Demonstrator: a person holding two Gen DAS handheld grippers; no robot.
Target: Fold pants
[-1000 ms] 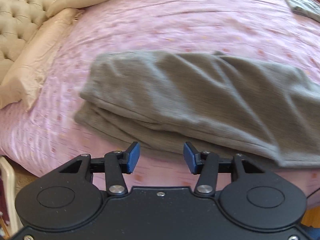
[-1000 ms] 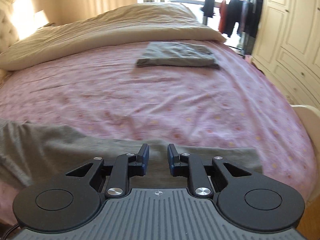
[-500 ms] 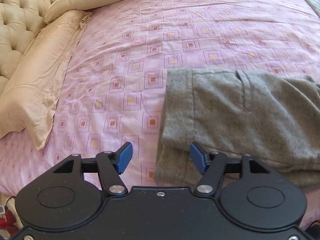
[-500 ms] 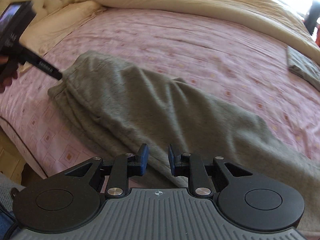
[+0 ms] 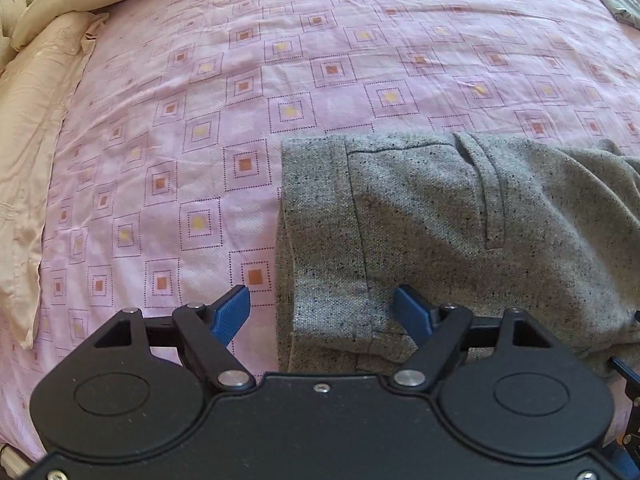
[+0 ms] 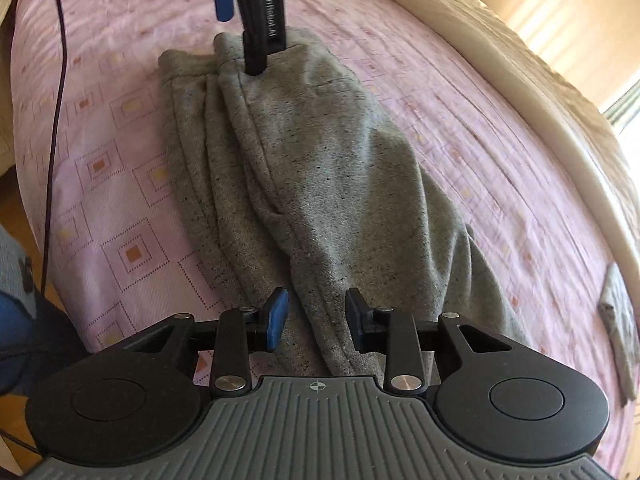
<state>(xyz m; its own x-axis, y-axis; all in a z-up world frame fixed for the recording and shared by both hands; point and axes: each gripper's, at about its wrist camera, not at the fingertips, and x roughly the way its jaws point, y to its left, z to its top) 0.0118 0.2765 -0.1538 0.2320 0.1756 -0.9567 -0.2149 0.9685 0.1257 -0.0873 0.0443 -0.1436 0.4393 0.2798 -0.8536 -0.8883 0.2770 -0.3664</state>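
Note:
Grey speckled pants [image 5: 460,232] lie folded lengthwise on the pink patterned bedsheet [image 5: 280,80]. My left gripper [image 5: 322,312] is open, its blue pads on either side of the waistband corner at the near edge. In the right wrist view the pants [image 6: 312,184] stretch away from me, and the left gripper [image 6: 244,20] stands at the far waistband end. My right gripper [image 6: 316,316] is open over the pants at the near part of the legs.
A beige pillow [image 5: 32,140] and a cream duvet [image 6: 520,60] lie along the bed's far sides. Another folded grey garment [image 6: 618,320] lies at the right. The bed's edge and wooden floor [image 6: 12,208] are at the left.
Both grippers have come down closer to the pants. The left one has opened wider around the waistband corner, and the right one has opened and swung over the legs.

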